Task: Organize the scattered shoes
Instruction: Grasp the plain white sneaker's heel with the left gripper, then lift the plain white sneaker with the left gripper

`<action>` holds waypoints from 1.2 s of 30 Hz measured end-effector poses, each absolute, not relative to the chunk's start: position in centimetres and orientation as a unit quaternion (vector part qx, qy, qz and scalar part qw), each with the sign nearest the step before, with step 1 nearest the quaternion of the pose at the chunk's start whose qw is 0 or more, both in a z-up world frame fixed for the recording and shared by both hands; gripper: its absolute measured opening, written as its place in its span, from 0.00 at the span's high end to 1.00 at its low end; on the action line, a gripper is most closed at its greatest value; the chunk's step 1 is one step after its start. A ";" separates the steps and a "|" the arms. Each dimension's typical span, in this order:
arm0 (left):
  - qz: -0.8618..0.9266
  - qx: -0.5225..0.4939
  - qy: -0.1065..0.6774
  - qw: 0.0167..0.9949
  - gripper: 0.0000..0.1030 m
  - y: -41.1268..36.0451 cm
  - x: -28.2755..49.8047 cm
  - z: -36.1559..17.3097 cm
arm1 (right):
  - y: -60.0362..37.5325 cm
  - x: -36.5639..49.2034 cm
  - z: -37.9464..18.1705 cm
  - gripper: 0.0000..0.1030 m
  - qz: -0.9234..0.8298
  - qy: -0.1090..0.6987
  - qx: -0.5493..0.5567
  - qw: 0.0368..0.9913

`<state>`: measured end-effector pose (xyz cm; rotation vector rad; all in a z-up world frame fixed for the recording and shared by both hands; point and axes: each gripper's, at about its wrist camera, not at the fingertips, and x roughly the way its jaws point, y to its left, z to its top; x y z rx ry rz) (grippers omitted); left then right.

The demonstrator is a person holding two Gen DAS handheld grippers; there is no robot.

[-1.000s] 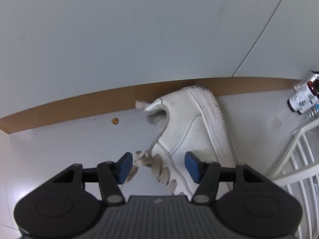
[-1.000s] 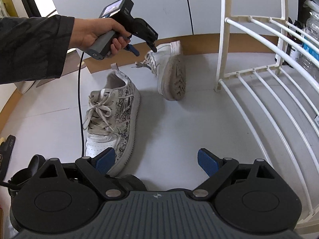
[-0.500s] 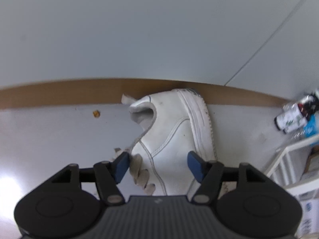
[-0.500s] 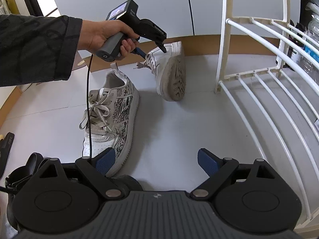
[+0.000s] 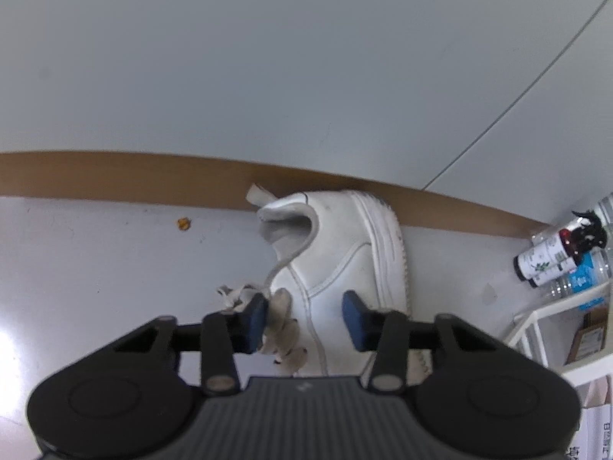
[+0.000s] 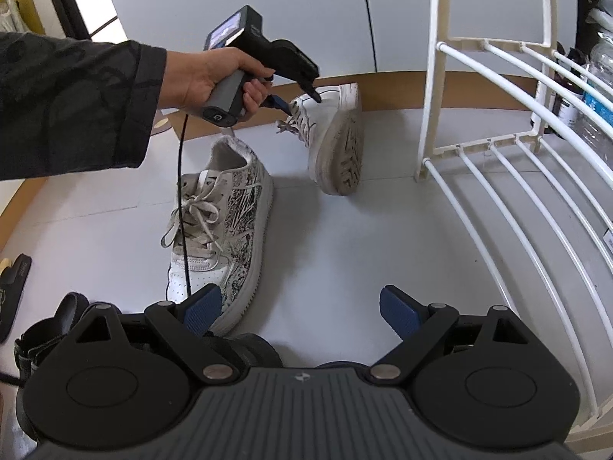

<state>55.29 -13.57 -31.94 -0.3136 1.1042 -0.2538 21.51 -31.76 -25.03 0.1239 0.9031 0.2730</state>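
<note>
Against the brown baseboard, the white sneaker (image 5: 345,253) lay on its side on the floor (image 6: 345,237). Left tongs (image 5: 304,320) had just been closing around its laced upper, pads not visibly pressing. Right tongs (image 6: 300,308) stood apart, empty, near the patterned sneaker (image 6: 226,226).

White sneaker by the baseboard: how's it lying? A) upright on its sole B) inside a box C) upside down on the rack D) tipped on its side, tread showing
D: in the right wrist view the white sneaker lies on its side on the floor, its dirty tread facing the camera, beside the white rack.
</note>
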 end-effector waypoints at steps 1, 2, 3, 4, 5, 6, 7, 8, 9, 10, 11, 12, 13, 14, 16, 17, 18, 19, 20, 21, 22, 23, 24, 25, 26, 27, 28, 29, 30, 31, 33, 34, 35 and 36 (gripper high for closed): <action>-0.122 -0.145 0.518 0.834 0.61 -13.8 55.3 -31.8 | -31.8 21.5 -25.1 0.10 0.130 0.435 0.059 0.889; -0.124 -0.142 0.515 0.836 0.61 -14.0 55.3 -31.7 | -31.9 21.5 -25.1 0.10 0.129 0.436 0.059 0.889; -0.124 -0.139 0.514 0.837 0.61 -14.1 55.3 -31.7 | -32.1 21.5 -25.2 0.10 0.127 0.438 0.060 0.888; -0.125 -0.137 0.512 0.839 0.61 -14.4 55.3 -31.7 | -32.2 21.5 -25.2 0.10 0.127 0.438 0.061 0.888; -0.127 -0.135 0.510 0.840 0.61 -14.6 55.4 -31.6 | -32.2 21.5 -25.3 0.10 0.126 0.438 0.061 0.888; -0.131 -0.134 0.509 0.840 0.60 -14.8 55.5 -31.6 | -32.2 21.5 -25.3 0.10 0.127 0.438 0.061 0.888; -0.132 -0.133 0.508 0.840 0.57 -15.1 55.6 -31.7 | -32.2 21.6 -25.3 0.10 0.128 0.438 0.060 0.888; -0.132 -0.131 0.508 0.841 0.56 -15.3 55.6 -31.7 | -32.2 21.6 -25.3 0.10 0.128 0.438 0.059 0.888; -0.130 -0.127 0.508 0.842 0.52 -15.5 55.6 -31.8 | -32.2 21.6 -25.4 0.10 0.128 0.438 0.057 0.888; -0.127 -0.125 0.508 0.843 0.51 -15.7 55.6 -31.9 | -32.3 21.6 -25.5 0.10 0.128 0.440 0.057 0.887; -0.123 -0.123 0.507 0.844 0.51 -15.9 55.7 -32.0 | -32.3 21.6 -25.6 0.10 0.127 0.441 0.057 0.887; -0.121 -0.123 0.505 0.845 0.52 -16.0 55.7 -32.0 | -32.4 21.6 -25.7 0.10 0.127 0.443 0.057 0.886; -0.123 -0.123 0.503 0.847 0.54 -16.1 55.7 -31.9 | -32.4 21.6 -25.7 0.10 0.126 0.444 0.057 0.885; -0.124 -0.121 0.500 0.849 0.56 -16.1 55.6 -31.8 | -32.5 21.6 -25.8 0.10 0.125 0.444 0.056 0.885; -0.127 -0.121 0.495 0.851 0.65 -16.0 55.4 -31.3 | -32.7 21.6 -25.8 0.10 0.124 0.444 0.056 0.886; -0.132 -0.127 0.491 0.852 0.68 -15.9 55.4 -30.9 | -32.7 21.6 -25.7 0.10 0.123 0.444 0.057 0.886; -0.137 -0.131 0.488 0.852 0.72 -15.9 55.4 -30.5 | -32.8 21.6 -25.7 0.10 0.122 0.443 0.058 0.886; -0.142 -0.131 0.487 0.852 0.74 -16.0 55.4 -30.3 | -32.8 21.6 -25.7 0.10 0.121 0.443 0.059 0.886; -0.148 -0.130 0.486 0.852 0.75 -16.2 55.4 -30.0 | -32.9 21.6 -25.7 0.10 0.121 0.442 0.059 0.887; -0.153 -0.126 0.484 0.852 0.77 -16.4 55.3 -29.7 | -32.9 21.6 -25.6 0.10 0.121 0.442 0.060 0.887; -0.159 -0.123 0.482 0.853 0.79 -16.7 55.2 -29.4 | -32.9 21.5 -25.6 0.10 0.122 0.441 0.060 0.887; -0.165 -0.118 0.481 0.853 0.80 -17.1 55.0 -29.0 | -32.9 21.5 -25.6 0.10 0.122 0.441 0.060 0.887; -0.168 -0.114 0.481 0.853 0.81 -17.5 54.9 -28.6 | -32.9 21.5 -25.5 0.10 0.122 0.440 0.061 0.888; -0.169 -0.111 0.482 0.853 0.81 -17.7 54.8 -28.4 | -32.9 21.4 -25.4 0.10 0.123 0.439 0.061 0.888; -0.170 -0.107 0.483 0.852 0.82 -17.9 54.7 -28.2 | -32.9 21.3 -25.4 0.10 0.122 0.439 0.061 0.888; -0.171 -0.102 0.484 0.852 0.82 -18.1 54.7 -27.9 | -33.0 21.3 -25.3 0.10 0.122 0.438 0.062 0.889; -0.171 -0.097 0.484 0.852 0.82 -18.3 54.6 -27.6 | -33.1 21.2 -25.2 0.10 0.121 0.437 0.062 0.889; -0.172 -0.095 0.485 0.852 0.83 -18.3 54.6 -27.5 | -33.2 21.2 -25.2 0.10 0.121 0.437 0.063 0.889; -0.173 -0.093 0.486 0.852 0.84 -18.4 54.6 -27.2 | -33.3 21.2 -25.1 0.10 0.120 0.436 0.064 0.890; -0.177 -0.088 0.485 0.852 0.90 -18.4 54.3 -27.0 | -33.4 21.2 -25.0 0.10 0.120 0.435 0.066 0.890; -0.184 -0.084 0.484 0.851 0.91 -18.5 54.0 -26.6 | -33.5 21.1 -24.8 0.10 0.119 0.432 0.067 0.891; -0.187 -0.081 0.485 0.851 0.91 -18.6 53.8 -26.5 | -33.5 21.1 -24.8 0.10 0.118 0.431 0.069 0.892; -0.192 -0.073 0.484 0.851 0.91 -18.8 53.7 -26.2 | -33.5 21.1 -24.8 0.10 0.118 0.431 0.070 0.892; -0.195 -0.065 0.484 0.850 0.91 -19.2 53.6 -26.1 | -33.5 21.1 -24.8 0.10 0.119 0.430 0.070 0.892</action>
